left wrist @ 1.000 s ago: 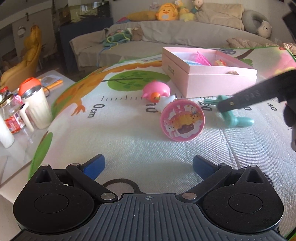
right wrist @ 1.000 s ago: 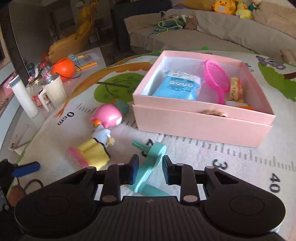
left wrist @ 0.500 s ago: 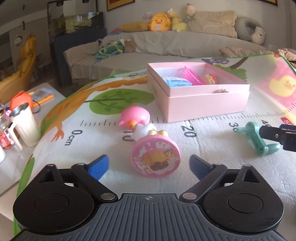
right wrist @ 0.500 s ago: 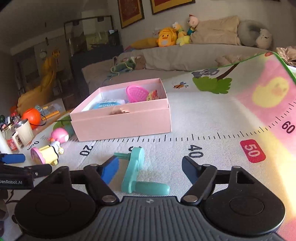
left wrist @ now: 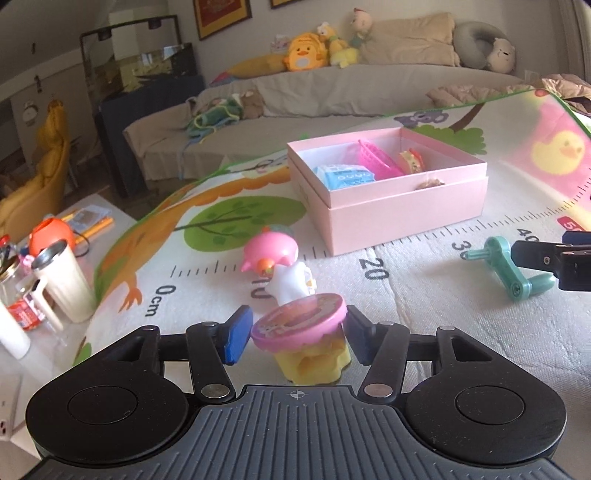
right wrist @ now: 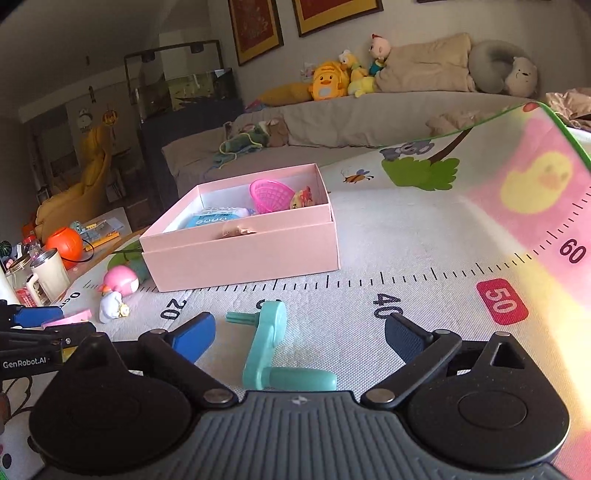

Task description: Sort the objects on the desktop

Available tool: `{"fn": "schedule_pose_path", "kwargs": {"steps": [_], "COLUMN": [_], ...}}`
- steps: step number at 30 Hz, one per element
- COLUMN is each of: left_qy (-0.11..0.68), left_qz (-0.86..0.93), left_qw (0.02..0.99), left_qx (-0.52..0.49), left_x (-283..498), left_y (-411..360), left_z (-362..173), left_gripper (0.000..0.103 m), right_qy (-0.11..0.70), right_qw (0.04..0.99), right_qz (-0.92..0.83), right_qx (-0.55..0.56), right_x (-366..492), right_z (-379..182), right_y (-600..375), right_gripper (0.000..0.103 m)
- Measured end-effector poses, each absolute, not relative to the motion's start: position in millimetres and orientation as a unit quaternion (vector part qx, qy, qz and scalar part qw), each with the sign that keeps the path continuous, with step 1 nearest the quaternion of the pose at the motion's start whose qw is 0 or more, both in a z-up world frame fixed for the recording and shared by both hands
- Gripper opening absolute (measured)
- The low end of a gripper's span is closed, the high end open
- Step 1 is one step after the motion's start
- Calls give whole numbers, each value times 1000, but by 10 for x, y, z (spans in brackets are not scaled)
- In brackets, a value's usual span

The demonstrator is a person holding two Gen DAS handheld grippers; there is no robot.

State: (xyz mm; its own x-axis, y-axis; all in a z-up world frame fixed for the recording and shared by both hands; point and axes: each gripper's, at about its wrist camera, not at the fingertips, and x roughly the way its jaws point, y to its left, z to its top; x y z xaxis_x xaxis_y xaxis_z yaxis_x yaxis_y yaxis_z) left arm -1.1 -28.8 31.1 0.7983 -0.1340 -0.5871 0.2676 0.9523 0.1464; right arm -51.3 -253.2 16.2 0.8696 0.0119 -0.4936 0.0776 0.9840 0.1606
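Plush toys (left wrist: pixel 306 55) are sitting along the grey sofa (left wrist: pixel 332 96) under framed pictures (right wrist: pixel 255 29); daylight is washing the room

Left tool (left wrist: pixel 293 339) now closed around pink-lidded toy (left wrist: pixel 300 322) (previously open), right tool (right wrist: pixel 299 338) released teal crank (right wrist: pixel 271 341)

A home living room. A long sofa (right wrist: pixel 369 118) along the back wall holds plush toys (right wrist: pixel 327 85) and cushions (right wrist: pixel 424 62); framed pictures (right wrist: pixel 332 14) hang above it, and a glass tank (right wrist: pixel 184 88) stands beside it. A children's play mat (left wrist: pixel 406 295) with ruler, tree and duck prints covers the foreground, and a mug (left wrist: pixel 62 280) stands on a side counter (left wrist: pixel 107 210).
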Motion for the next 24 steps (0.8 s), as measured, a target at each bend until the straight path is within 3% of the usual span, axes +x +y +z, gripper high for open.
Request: {"fn": "schedule_pose_path", "kwargs": {"steps": [7, 9, 12, 17, 18, 20, 24], "left_qy": [320, 325, 331, 333, 333, 333, 331], "left_qz": [-123, -123, -116, -112, -112, -113, -118], "left_qw": [932, 931, 931, 931, 931, 931, 931], "left_qx": [115, 112, 105, 101, 100, 99, 101], "left_x": [-165, -177, -149, -84, -72, -49, -54], "left_y": [-296, -288, -275, -286, -288, -297, -294], "left_z": [226, 190, 153, 143, 143, 141, 140], "left_gripper": [62, 73, 77, 77, 76, 75, 56], "right_qy": [257, 257, 267, 304, 309, 313, 323], "right_qw": [962, 962, 961, 952, 950, 949, 946], "right_qz": [-18, -18, -7, 16, 17, 17, 23], "right_qx": [86, 86, 77, 33, 33, 32, -4], "right_x": [-510, -510, -481, -358, -334, -312, -305], "right_z": [157, 158, 152, 106, 94, 88, 97], "right_y": [-2523, -2523, -2494, -2321, -2307, -2295, -2190], "right_gripper": [100, 100, 98, 50, 48, 32, 17]}}
